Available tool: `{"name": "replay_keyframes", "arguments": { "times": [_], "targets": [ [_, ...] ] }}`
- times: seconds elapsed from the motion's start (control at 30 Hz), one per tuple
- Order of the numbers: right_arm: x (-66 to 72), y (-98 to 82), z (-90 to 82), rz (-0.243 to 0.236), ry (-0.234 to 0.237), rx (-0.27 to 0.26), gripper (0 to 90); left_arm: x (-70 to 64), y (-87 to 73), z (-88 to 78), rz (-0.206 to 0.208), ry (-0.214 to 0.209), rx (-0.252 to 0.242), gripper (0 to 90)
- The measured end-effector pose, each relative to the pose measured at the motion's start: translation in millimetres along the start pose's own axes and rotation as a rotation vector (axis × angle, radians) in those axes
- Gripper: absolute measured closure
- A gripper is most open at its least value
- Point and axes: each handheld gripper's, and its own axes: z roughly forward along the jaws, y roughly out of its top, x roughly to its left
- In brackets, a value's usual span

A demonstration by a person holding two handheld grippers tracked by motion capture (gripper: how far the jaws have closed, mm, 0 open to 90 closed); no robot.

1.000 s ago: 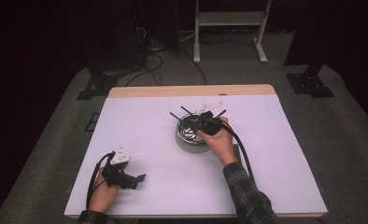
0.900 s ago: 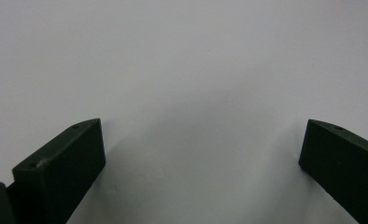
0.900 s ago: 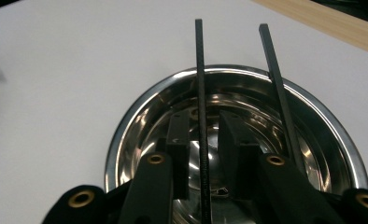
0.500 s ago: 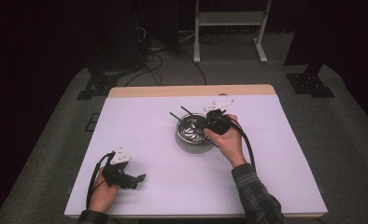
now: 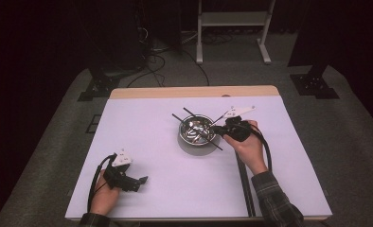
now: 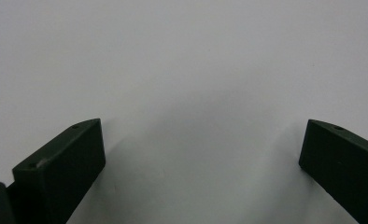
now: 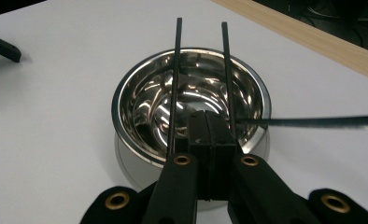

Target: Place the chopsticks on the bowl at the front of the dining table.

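A shiny steel bowl (image 5: 197,131) (image 7: 126,88) stands on the white table (image 5: 151,137), a little right of its middle. Two black chopsticks (image 5: 180,119) (image 7: 177,56) lie side by side across its rim. A third chopstick (image 7: 313,122) runs off to the right from beside my right gripper's tips; I cannot tell whether it touches them. My right gripper (image 5: 216,128) (image 7: 205,122) is at the bowl's right rim. Its jaws have just been closing and now meet, with nothing seen between them. My left gripper (image 5: 141,180) (image 6: 201,154) rests open on bare table at the front left.
A wooden strip (image 5: 194,91) (image 7: 313,37) edges the table's far side. A dark seam (image 5: 244,184) runs front to back under the right forearm. Beyond the table, on the floor, are cables and a white frame (image 5: 232,19).
My right hand has drawn back to the right, from over the bowl to its right rim. The left hand has not moved.
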Motion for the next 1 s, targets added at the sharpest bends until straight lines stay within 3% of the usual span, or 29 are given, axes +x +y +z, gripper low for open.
{"name": "replay_keyframes", "arguments": {
  "times": [0.6,0.77,1.0],
  "targets": [
    [-26.4,-36.9,-37.9,0.056,-0.052,-0.007,89.7,-0.3,-0.1,0.1,-0.005,-0.002,-0.002,0.0],
    [-35.2,-45.3,-36.1,0.08,-0.054,-0.009,89.7,-0.2,-0.1,0.2,-0.005,-0.002,-0.001,0.0],
    [-35.7,-48.6,-28.1,0.085,-0.037,0.003,89.7,-0.2,-0.1,0.3,-0.007,-0.003,-0.002,0.0]
  ]
}}
